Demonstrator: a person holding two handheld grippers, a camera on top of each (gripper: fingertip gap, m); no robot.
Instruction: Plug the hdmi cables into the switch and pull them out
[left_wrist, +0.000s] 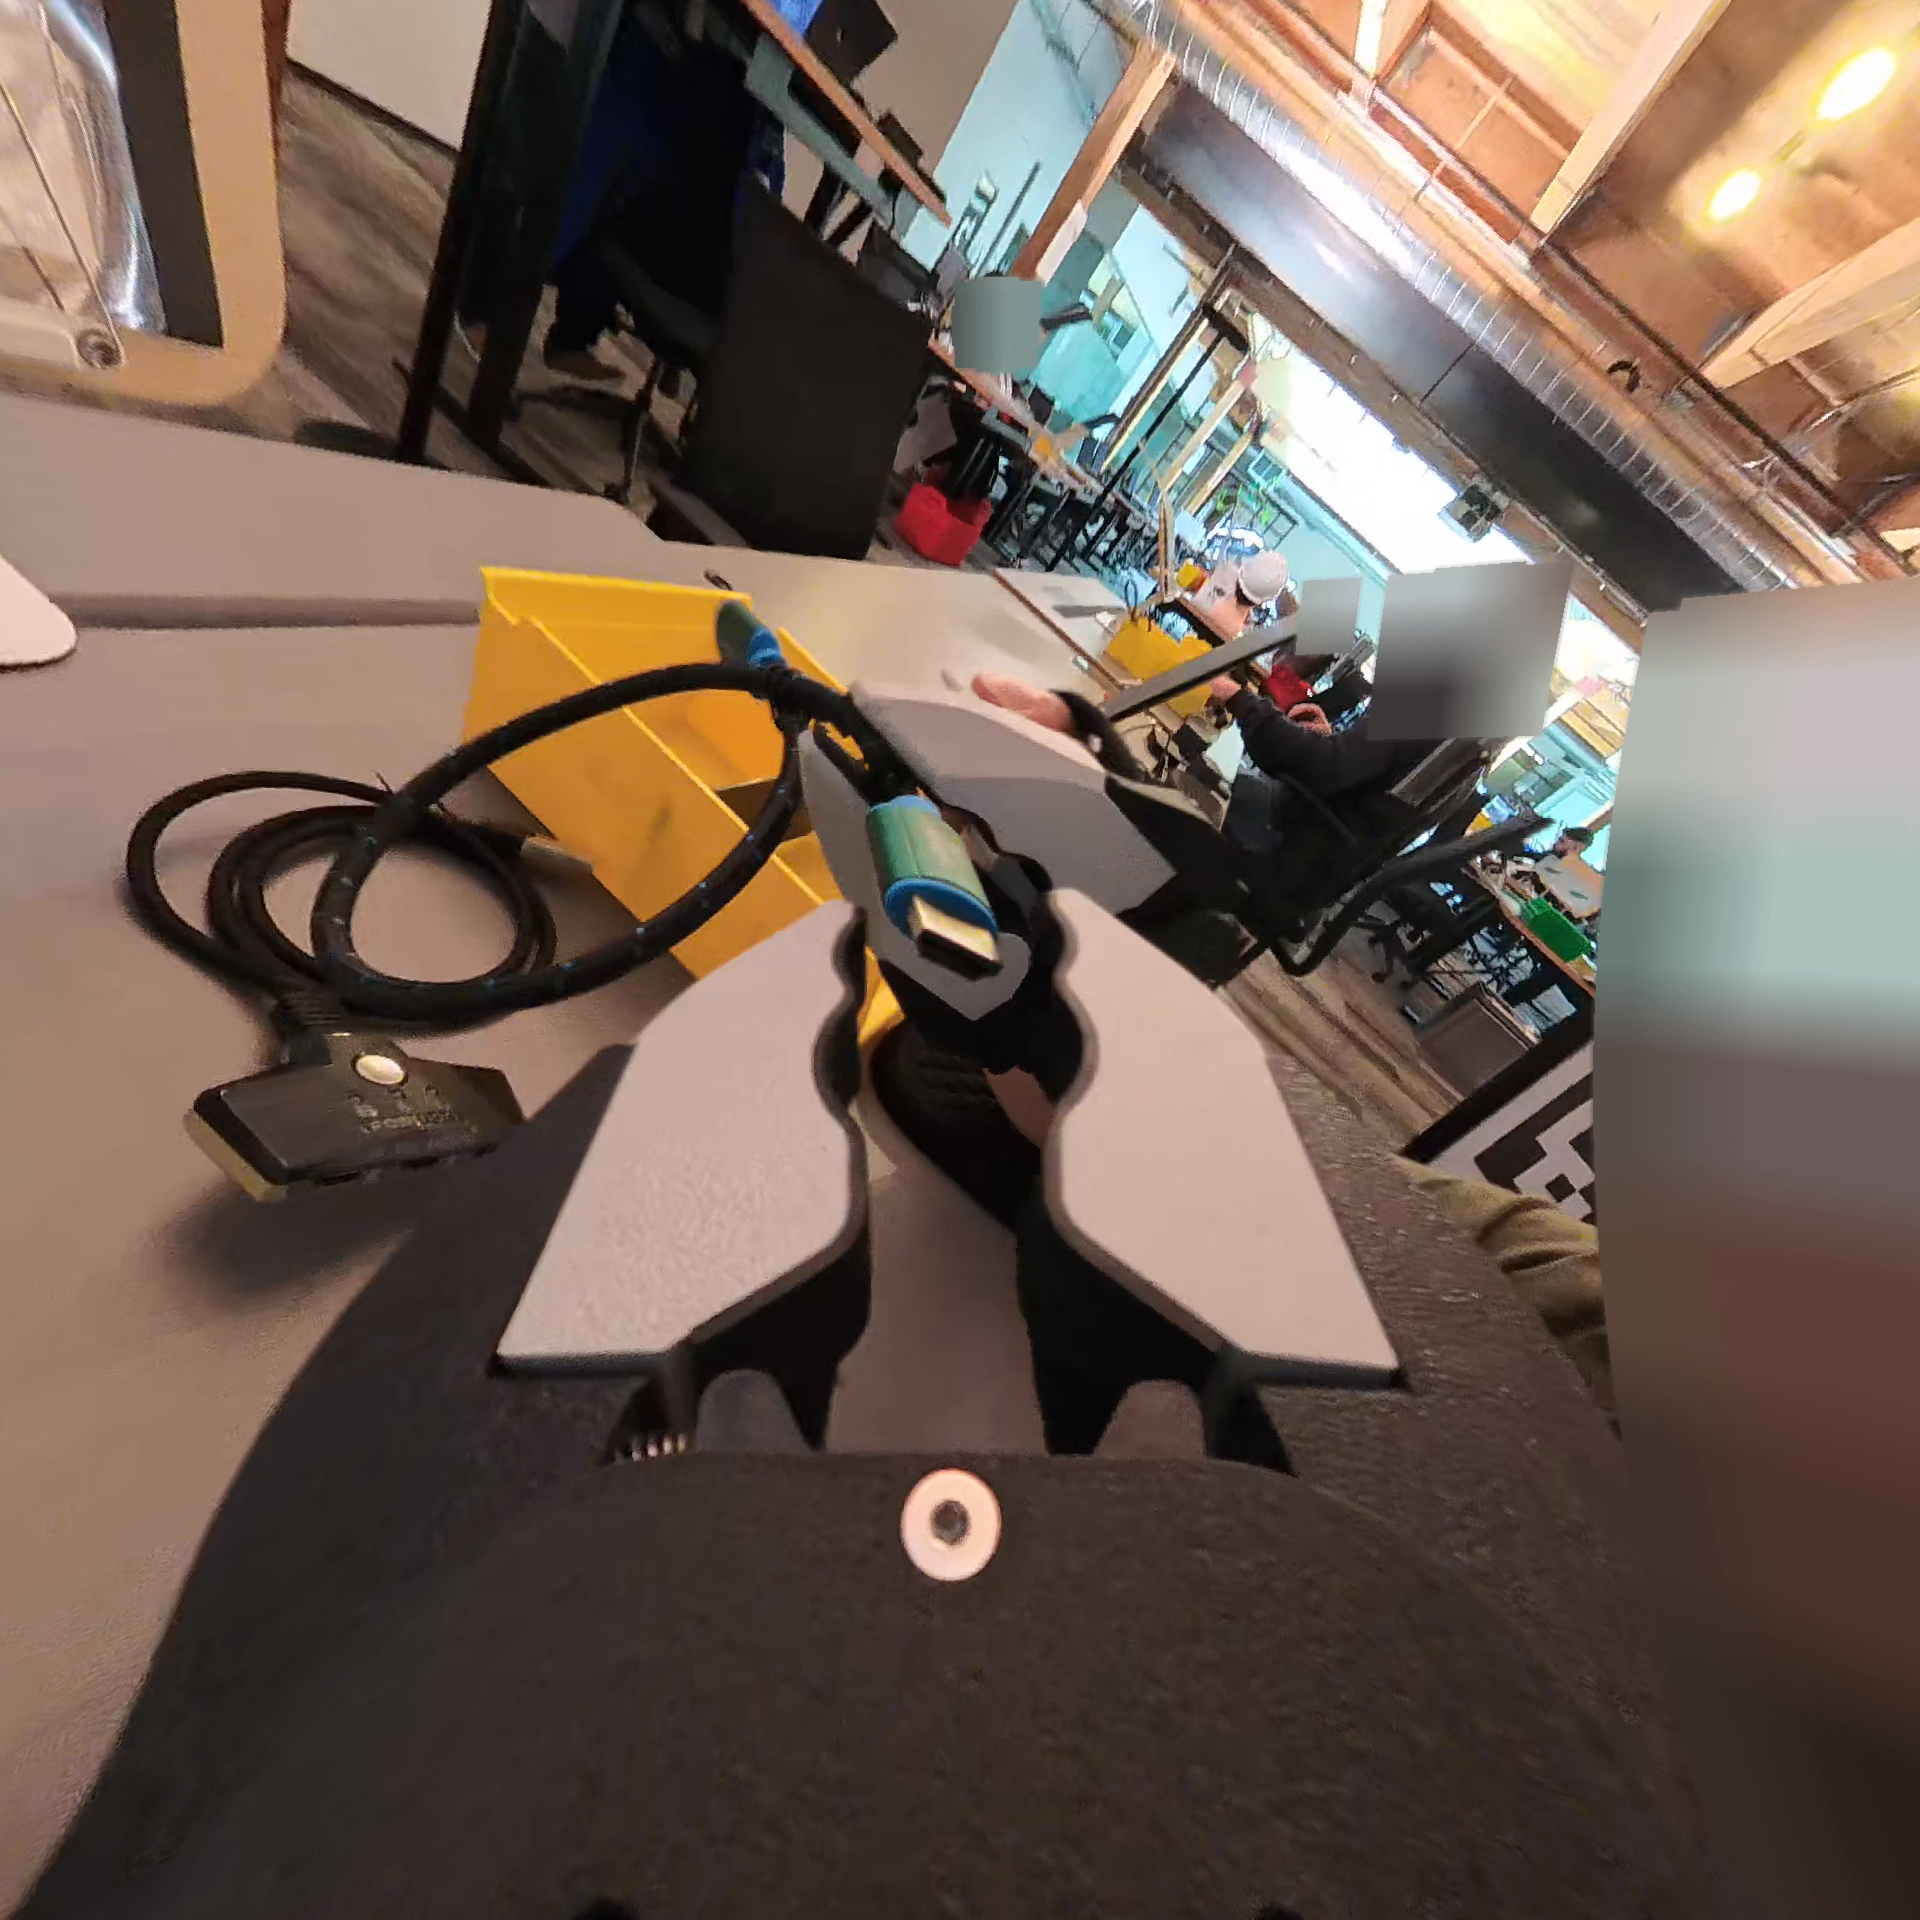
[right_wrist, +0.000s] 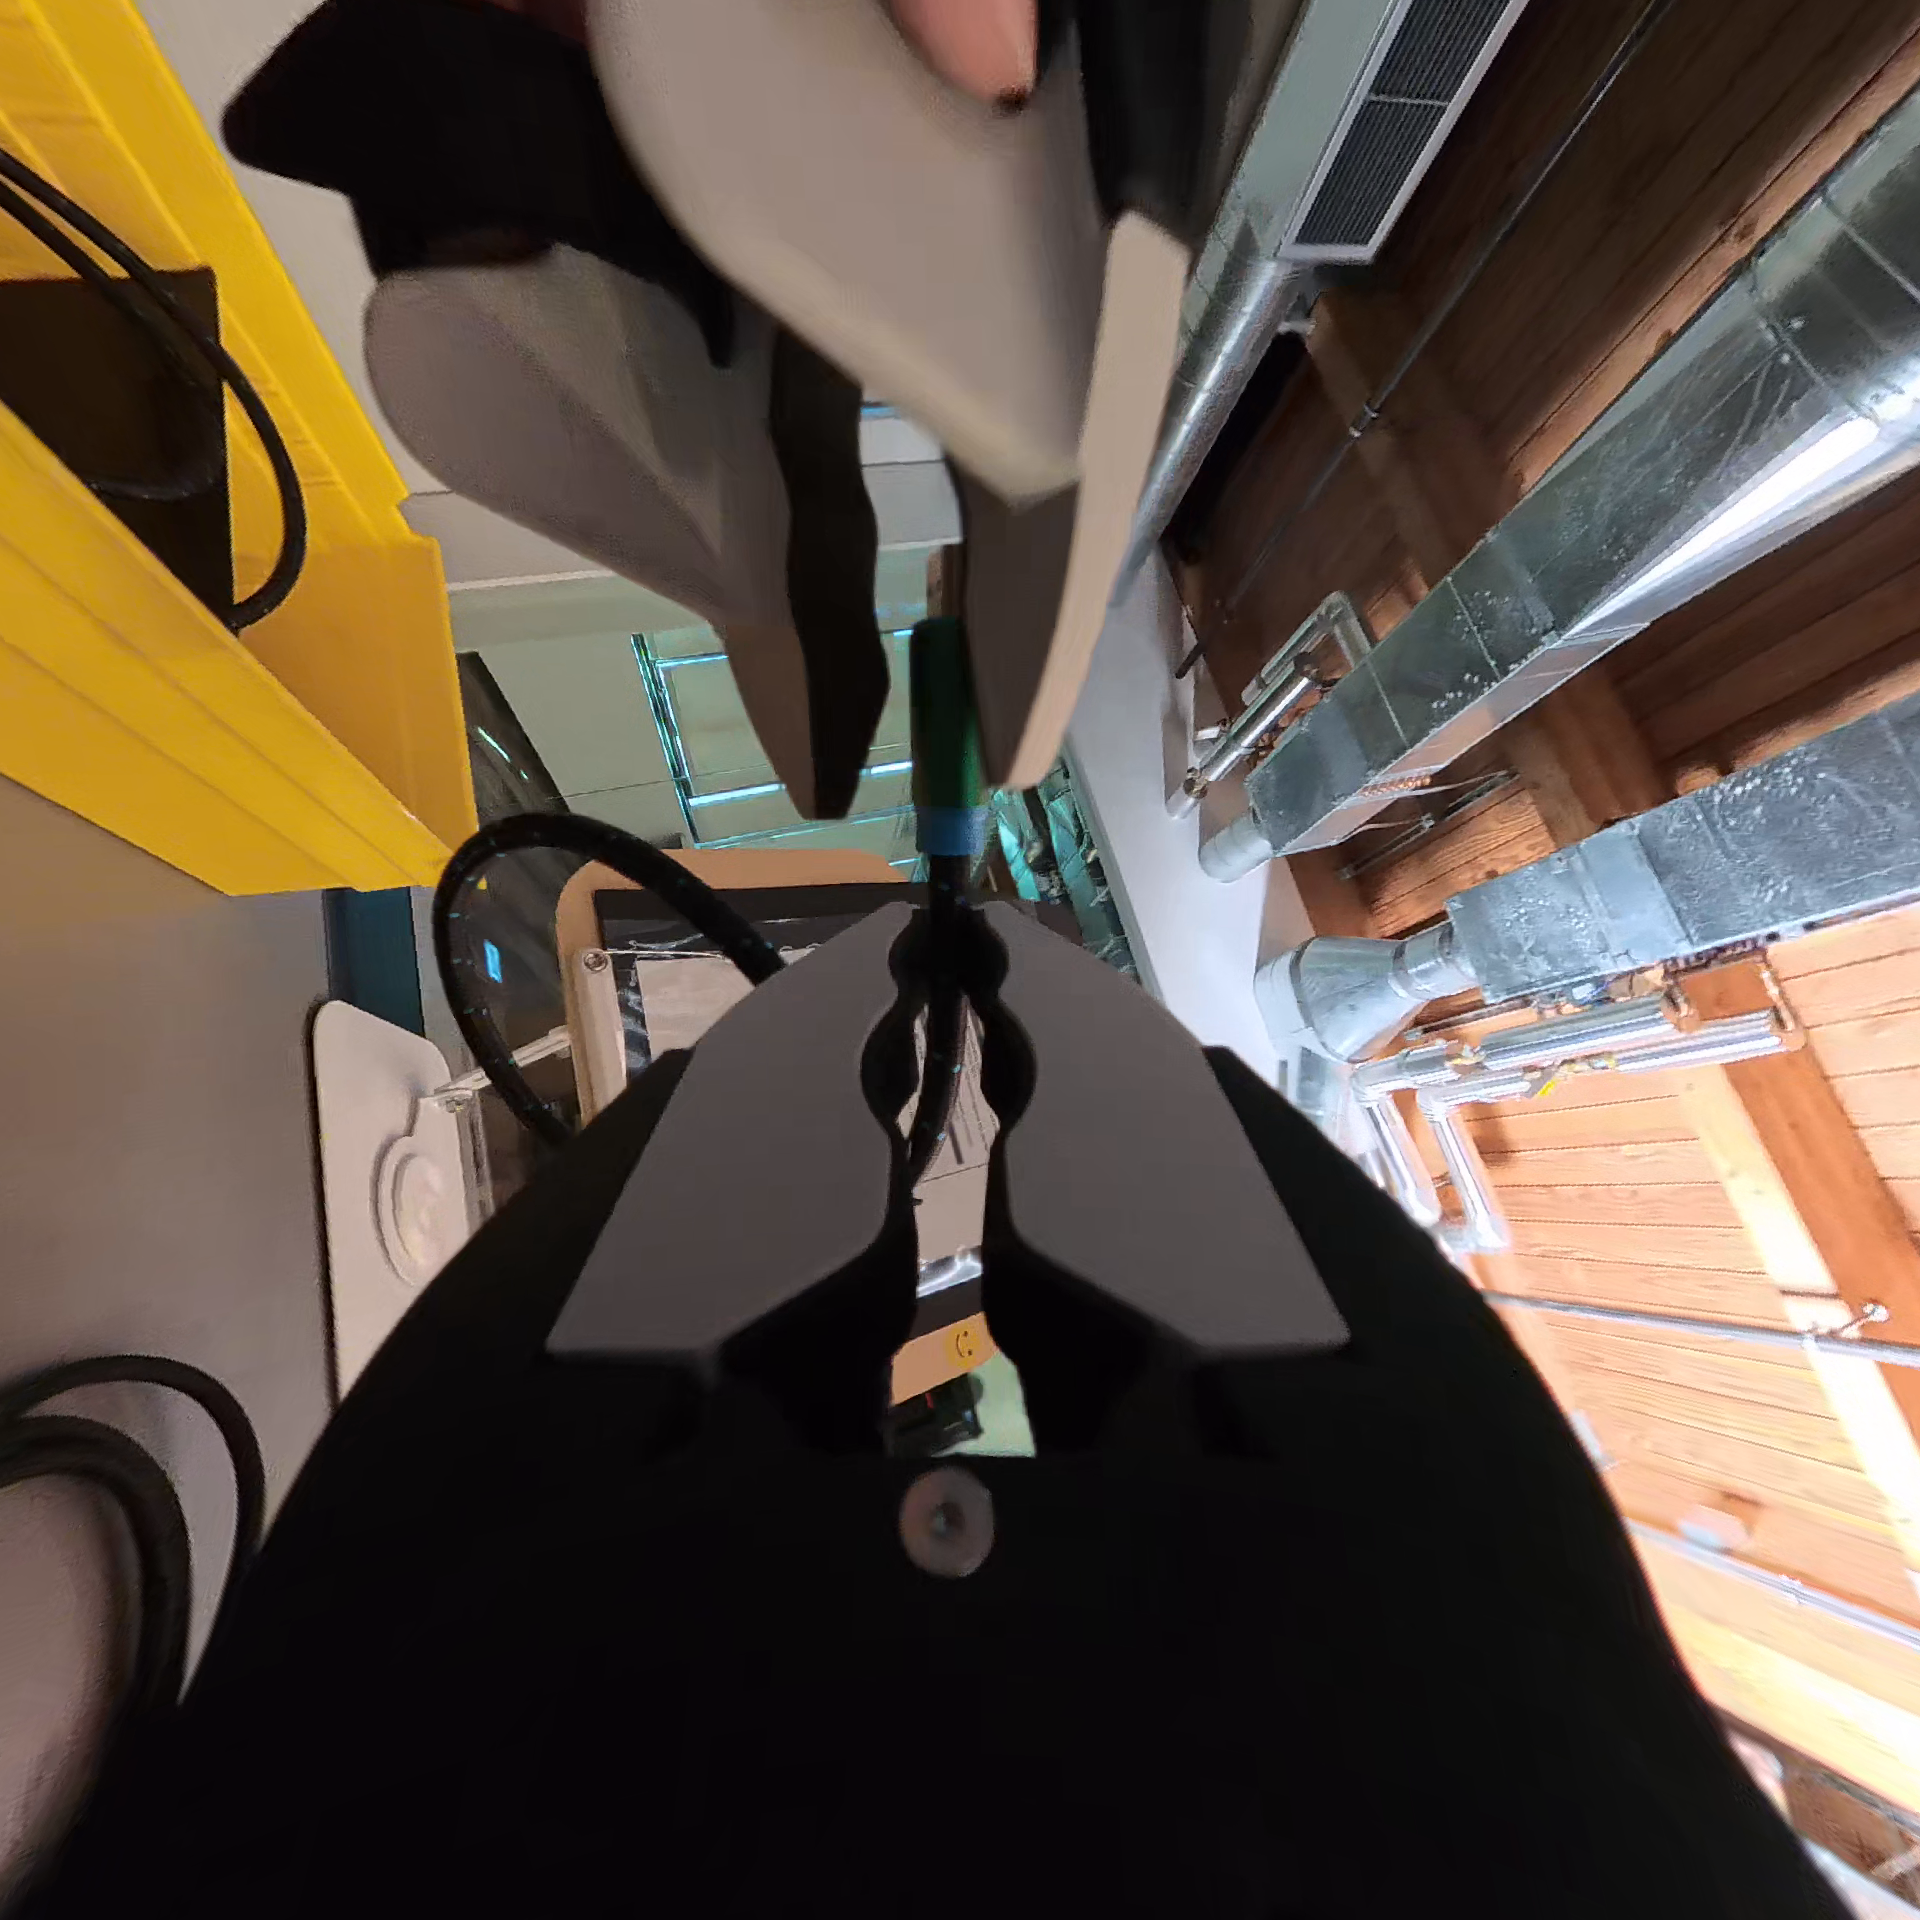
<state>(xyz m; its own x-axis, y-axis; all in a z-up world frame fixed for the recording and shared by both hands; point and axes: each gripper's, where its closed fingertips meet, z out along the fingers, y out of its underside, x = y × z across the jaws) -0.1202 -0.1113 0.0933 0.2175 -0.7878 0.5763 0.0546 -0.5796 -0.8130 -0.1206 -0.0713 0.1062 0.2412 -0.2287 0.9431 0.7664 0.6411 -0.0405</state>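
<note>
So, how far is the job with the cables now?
Done: nothing yet. The flat black switch box shows no plug in the ports facing the camera. In hand: the right tongs are shut on the black braided cable behind its green-and-blue plug, at the open left tongs. Left: plugging in and pulling out.

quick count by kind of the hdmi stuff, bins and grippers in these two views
hdmi plugs with green and blue shells: 2
hdmi switch, black, on the table: 1
yellow bins: 1
grippers: 2, left gripper and right gripper
total: 6
</note>
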